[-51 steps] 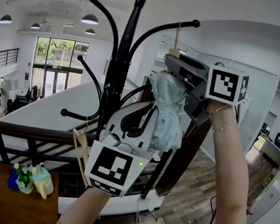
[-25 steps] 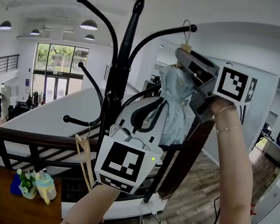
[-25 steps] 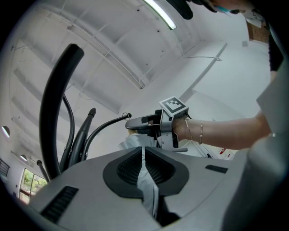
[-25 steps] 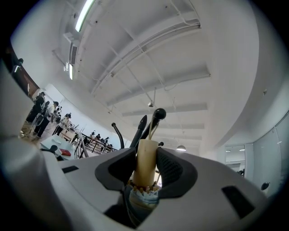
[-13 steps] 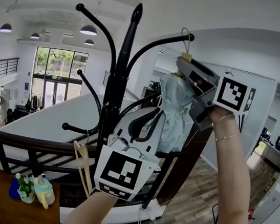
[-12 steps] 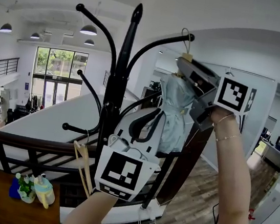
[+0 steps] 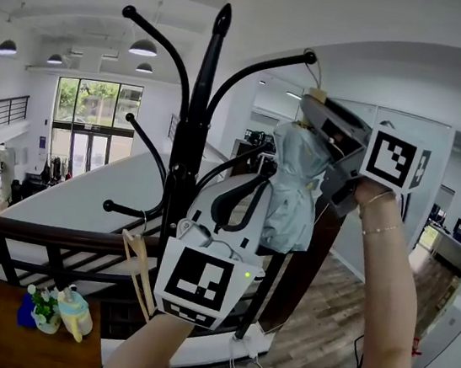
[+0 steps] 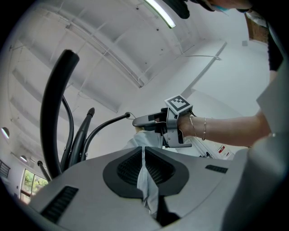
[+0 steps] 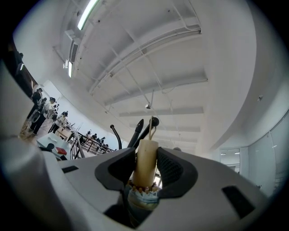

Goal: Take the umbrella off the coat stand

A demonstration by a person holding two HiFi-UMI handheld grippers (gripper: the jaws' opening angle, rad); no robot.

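A folded pale blue umbrella (image 7: 292, 188) hangs beside the black coat stand (image 7: 192, 131). Its cord loop (image 7: 317, 70) sits at the knob of the stand's upper right hook (image 7: 310, 58); whether it still goes round the knob I cannot tell. My right gripper (image 7: 313, 107) is shut on the umbrella's cream handle (image 9: 146, 162), with the loop (image 9: 151, 127) rising next to the hook knob (image 9: 155, 122). Lower down, my left gripper (image 7: 257, 187) is shut on the umbrella's fabric (image 8: 145, 178). The left gripper view also shows the right gripper (image 8: 149, 121) above the umbrella.
The stand's other curved hooks (image 7: 153, 40) spread left and forward. A dark railing (image 7: 36, 232) runs behind the stand. A wooden hanger (image 7: 137, 272) hangs low on the stand. Bottles and a small plant (image 7: 60, 308) sit on a wooden surface at lower left.
The cord loop has slid outward along the hook arm to its knob. The umbrella and my right gripper have shifted right with it. My left gripper keeps its hold on the fabric.
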